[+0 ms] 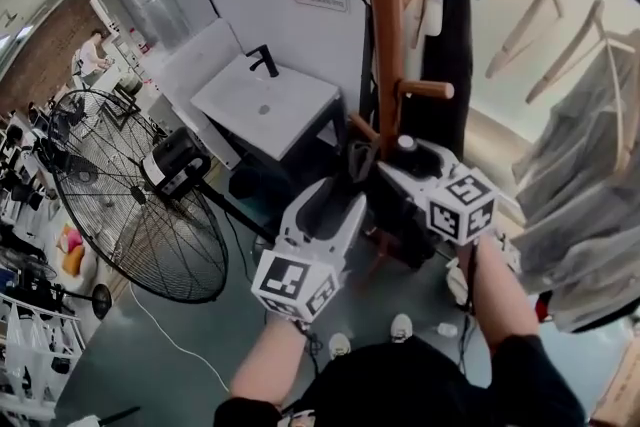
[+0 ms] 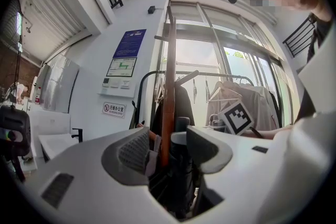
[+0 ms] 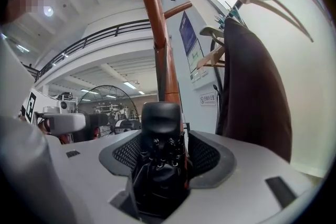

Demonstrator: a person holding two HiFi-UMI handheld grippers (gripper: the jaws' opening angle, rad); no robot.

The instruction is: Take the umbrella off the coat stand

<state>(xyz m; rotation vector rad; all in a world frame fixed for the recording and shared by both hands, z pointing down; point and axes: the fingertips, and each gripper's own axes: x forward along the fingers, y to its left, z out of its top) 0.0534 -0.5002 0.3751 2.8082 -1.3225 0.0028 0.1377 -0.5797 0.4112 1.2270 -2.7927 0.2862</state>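
Observation:
The wooden coat stand (image 1: 384,35) rises just ahead of me, and its pole (image 3: 161,55) shows behind both pairs of jaws. The black folded umbrella (image 1: 365,167) hangs close against the pole (image 2: 168,107), low down. My right gripper (image 1: 398,163) is shut on the umbrella (image 3: 159,160) just below its rounded black handle (image 3: 161,117). My left gripper (image 1: 335,200) reaches in from below left, and the umbrella's dark fabric (image 2: 178,176) fills the gap between its jaws. The right gripper's marker cube (image 2: 235,117) shows just beyond.
A big black floor fan (image 1: 125,205) stands at the left, with its cable on the floor. A white washbasin cabinet (image 1: 265,105) is behind the stand. To the right, a clothes rail carries wooden hangers (image 1: 545,10), a black garment (image 1: 450,45) and grey clothes (image 1: 590,185).

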